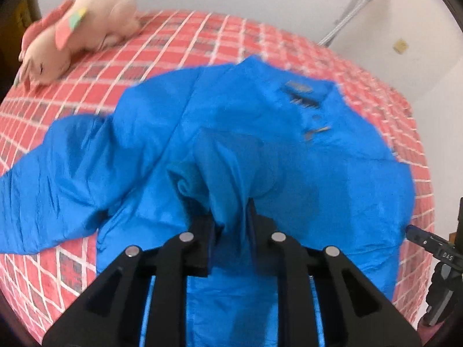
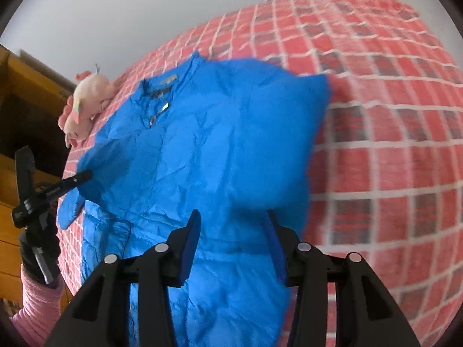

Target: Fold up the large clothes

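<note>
The shirt is spread on the bed (collar far side). A bunched fold is pinched by the left gripper, probably for folding; the right gripper is held apart.

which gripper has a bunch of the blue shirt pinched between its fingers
The left gripper: a gathered fold of the blue shirt is clamped between its nearly closed fingers. The right gripper stands wider, with the cloth spread flat between its fingers rather than bunched.
</note>
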A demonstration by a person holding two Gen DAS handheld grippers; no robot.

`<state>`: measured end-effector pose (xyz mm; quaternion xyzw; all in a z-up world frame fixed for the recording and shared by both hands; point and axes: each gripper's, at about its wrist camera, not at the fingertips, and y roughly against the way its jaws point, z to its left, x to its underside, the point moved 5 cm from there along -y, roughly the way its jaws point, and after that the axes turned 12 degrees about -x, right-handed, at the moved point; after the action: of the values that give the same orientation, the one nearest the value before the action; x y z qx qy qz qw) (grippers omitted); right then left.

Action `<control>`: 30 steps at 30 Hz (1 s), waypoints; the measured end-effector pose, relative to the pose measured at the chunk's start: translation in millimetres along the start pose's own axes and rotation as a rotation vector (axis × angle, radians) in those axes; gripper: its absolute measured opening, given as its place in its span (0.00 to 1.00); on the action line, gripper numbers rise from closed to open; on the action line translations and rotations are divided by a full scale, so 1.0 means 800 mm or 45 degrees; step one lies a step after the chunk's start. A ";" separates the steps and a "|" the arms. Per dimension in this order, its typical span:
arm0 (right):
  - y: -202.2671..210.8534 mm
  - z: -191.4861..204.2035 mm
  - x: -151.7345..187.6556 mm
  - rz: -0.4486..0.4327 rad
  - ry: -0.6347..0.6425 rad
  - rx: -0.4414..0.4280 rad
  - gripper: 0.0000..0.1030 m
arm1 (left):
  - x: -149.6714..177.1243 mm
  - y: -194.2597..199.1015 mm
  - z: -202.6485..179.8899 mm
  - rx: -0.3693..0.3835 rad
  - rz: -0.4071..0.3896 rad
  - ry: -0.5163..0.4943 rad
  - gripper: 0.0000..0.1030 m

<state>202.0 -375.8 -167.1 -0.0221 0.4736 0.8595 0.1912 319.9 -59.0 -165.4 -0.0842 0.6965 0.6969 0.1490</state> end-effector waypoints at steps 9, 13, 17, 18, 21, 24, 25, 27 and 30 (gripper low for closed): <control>-0.042 -0.005 0.003 0.094 -0.027 0.207 0.43 | 0.020 -0.042 0.021 0.032 0.076 0.028 0.36; -0.016 0.013 0.000 0.061 -0.024 0.196 0.43 | 0.016 -0.001 0.042 0.021 0.040 0.083 0.41; 0.008 0.053 -0.011 -0.007 0.040 0.121 0.43 | 0.004 0.051 0.042 0.029 -0.104 0.062 0.48; 0.004 0.063 -0.014 -0.002 0.061 0.116 0.43 | 0.002 0.056 0.034 0.038 -0.114 0.038 0.48; -0.020 0.078 -0.020 0.038 0.078 0.132 0.43 | -0.001 0.041 -0.009 0.024 -0.099 -0.060 0.48; -0.051 0.079 -0.018 0.071 0.072 0.162 0.43 | 0.003 0.007 -0.038 -0.002 -0.046 -0.106 0.47; -0.062 0.075 -0.017 0.084 0.066 0.191 0.43 | 0.004 -0.006 -0.044 -0.031 -0.033 -0.123 0.47; -0.084 0.063 -0.014 0.117 0.044 0.213 0.43 | 0.009 -0.028 -0.046 -0.071 -0.009 -0.149 0.48; -0.096 0.051 -0.014 0.113 0.026 0.195 0.44 | 0.012 -0.036 -0.044 -0.070 -0.032 -0.174 0.48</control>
<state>244.9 -308.8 -203.9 0.0047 0.5402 0.8282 0.1491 316.9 -93.4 -195.9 -0.0492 0.6643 0.7179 0.2023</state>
